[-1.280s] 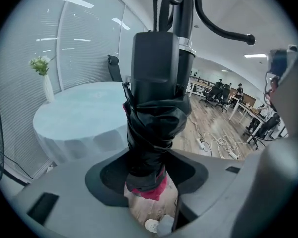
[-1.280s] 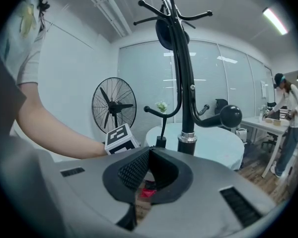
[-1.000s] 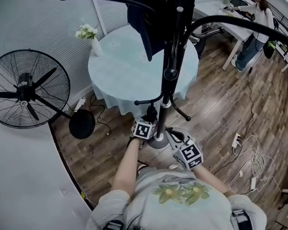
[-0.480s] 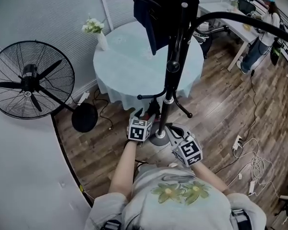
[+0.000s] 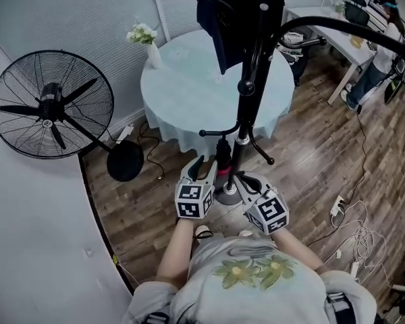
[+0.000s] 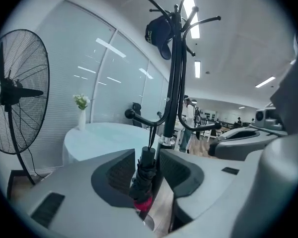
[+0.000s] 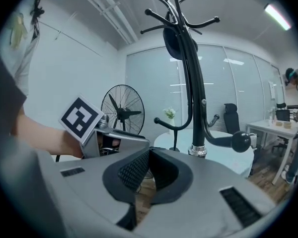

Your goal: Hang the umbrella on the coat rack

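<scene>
Left gripper [image 5: 206, 169] near level, closing, umbrella [image 6: 144, 175] between jaws; right gripper [image 7: 148, 156] clenched, empty

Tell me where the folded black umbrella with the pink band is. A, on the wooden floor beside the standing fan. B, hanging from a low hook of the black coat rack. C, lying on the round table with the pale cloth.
B: the folded black umbrella with the pink band dangles by its strap from a low hook of the black coat rack.

Folded black umbrella [image 6: 142, 175], pink end down, hanging by its strap on low hook of black coat rack [image 6: 176, 83]
</scene>
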The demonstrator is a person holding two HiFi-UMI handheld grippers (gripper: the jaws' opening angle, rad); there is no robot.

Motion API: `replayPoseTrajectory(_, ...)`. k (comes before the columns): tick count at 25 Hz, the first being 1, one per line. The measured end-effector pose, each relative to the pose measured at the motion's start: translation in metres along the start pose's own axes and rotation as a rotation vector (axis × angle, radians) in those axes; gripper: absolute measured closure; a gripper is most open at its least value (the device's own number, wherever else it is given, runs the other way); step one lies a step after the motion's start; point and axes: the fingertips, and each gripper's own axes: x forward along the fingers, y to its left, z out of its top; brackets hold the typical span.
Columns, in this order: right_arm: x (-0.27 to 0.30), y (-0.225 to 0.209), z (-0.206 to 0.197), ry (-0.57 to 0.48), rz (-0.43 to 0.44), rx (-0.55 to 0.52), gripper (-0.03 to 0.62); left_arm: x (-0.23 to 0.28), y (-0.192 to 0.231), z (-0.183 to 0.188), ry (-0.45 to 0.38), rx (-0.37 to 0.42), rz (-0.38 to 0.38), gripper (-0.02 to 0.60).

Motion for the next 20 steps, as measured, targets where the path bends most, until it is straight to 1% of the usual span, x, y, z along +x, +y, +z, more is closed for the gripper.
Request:
replayPoseTrajectory(3,-0.004,0.004,0.007,-0.026,0.008,0.010,0.591,-0.013,-0.006,0.008,-0.034,-0.009,0.013,0.438)
replayPoseTrajectory(6,-0.006,0.008,0.011,-0.041,0.020,0.021,0.591,-0.025,-0.012,0.009,-0.053,-0.016,0.030,0.518)
replayPoseTrajectory(9,-0.008,0.012,0.013,-0.043,0.032,0.023,0.592,-0.036,-0.020,0.005,-0.059,-0.016,0.030,0.579)
replayPoseTrajectory(12,-0.010,0.013,0.018,-0.048,0.036,0.022,0.592,-0.043,-0.025,0.009,-0.074,0.003,0.030,0.580)
replayPoseTrajectory(15,-0.012,0.012,0.021,-0.054,0.038,0.019,0.594,-0.046,-0.030,0.014,-0.068,0.051,0.032,0.580)
replayPoseTrajectory(20,-0.013,0.015,0.023,-0.055,0.041,0.021,0.594,-0.049,-0.045,0.024,-0.060,0.137,0.007,0.580)
